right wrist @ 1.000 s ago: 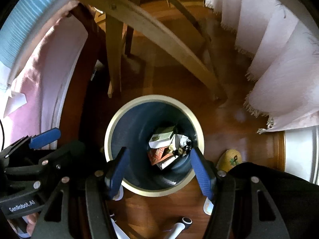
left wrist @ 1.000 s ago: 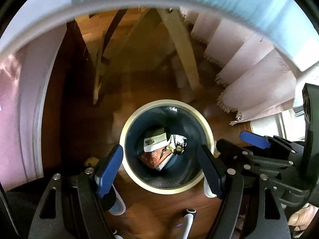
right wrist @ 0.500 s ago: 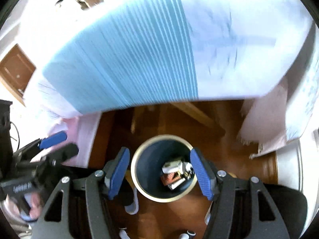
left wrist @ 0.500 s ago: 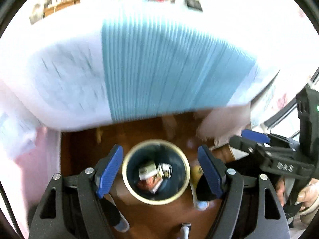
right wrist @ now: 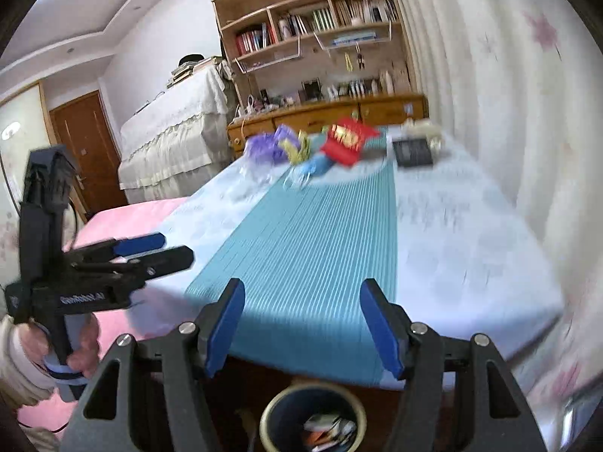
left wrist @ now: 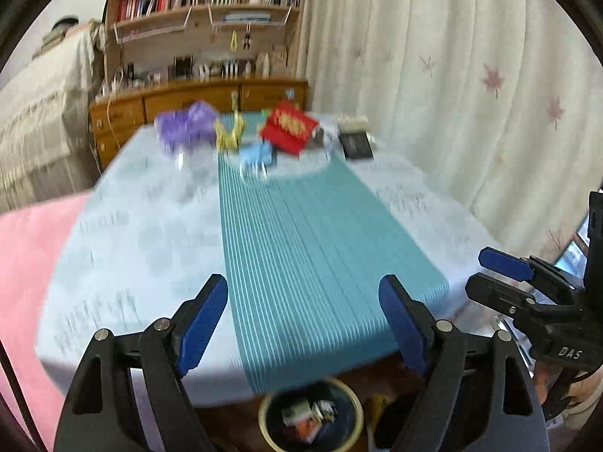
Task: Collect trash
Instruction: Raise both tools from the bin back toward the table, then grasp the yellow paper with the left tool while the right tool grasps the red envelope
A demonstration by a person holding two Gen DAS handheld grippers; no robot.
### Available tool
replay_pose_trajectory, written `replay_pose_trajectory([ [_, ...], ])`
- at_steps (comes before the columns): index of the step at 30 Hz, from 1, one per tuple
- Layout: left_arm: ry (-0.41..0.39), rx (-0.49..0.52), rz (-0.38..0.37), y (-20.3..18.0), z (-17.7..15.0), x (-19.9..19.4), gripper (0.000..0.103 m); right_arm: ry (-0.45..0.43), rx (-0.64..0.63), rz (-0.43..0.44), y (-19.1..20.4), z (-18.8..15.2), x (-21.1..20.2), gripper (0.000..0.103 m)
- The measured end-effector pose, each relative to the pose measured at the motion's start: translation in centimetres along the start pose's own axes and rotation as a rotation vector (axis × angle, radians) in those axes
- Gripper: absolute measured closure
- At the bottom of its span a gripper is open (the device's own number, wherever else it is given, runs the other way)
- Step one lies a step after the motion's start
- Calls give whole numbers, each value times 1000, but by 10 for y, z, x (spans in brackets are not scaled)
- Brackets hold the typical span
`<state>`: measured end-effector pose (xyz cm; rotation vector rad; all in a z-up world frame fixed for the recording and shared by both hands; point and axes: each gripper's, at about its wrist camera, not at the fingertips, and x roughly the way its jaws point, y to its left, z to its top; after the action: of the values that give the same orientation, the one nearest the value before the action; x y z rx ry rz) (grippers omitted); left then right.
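Both wrist views, taken level over the near edge of a table. The left gripper is held horizontally, its blue-padded fingers spread wide with nothing between them. The right gripper is posed alike, jaws parted and empty.

Directly below each gripper, on the wooden floor just under the table's near edge, stands the trash bin, a dark round bin with a pale rim; crumpled papers and wrappers lie inside.

Beyond the fingers stretches the tablecloth, pale blue with a teal striped band running away down its middle.

At the far end of the table lies a cluster of remaining items: a purple bag, a yellow piece, a light blue piece, a red packet and a dark flat box. Motion blur makes their exact nature uncertain.

The left wrist view alone shows the right gripper from the side at the right margin, beside a pale curtain.

The right wrist view alone shows the left gripper's handle gripped in the person's left hand, a pink bedcover, a cloth-draped cabinet and a brown door.

Both views end at a wooden bookshelf over a drawer unit.
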<state>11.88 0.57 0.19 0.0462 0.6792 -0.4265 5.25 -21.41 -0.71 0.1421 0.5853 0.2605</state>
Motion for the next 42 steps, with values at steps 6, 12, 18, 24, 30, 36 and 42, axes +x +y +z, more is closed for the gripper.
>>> replay_pose_trajectory([
  [6,-6,60,7,-3,62,20,22,-20,11,-20,-20,52,23,39],
  [12,20,97,58,5,121,65,22,9,51,-5,-47,108,69,39],
  [18,61,46,101,43,175,122,22,66,109,27,-68,160,134,39],
  [24,137,-74,51,88,207,174,22,118,205,67,-93,185,210,39],
  [30,199,-92,49,102,212,220,22,165,284,68,-114,190,273,39],
  [36,261,-133,7,110,213,255,22,172,308,85,-124,198,307,45],
  [42,281,-213,-22,120,219,277,22,191,255,141,-112,201,321,72],
])
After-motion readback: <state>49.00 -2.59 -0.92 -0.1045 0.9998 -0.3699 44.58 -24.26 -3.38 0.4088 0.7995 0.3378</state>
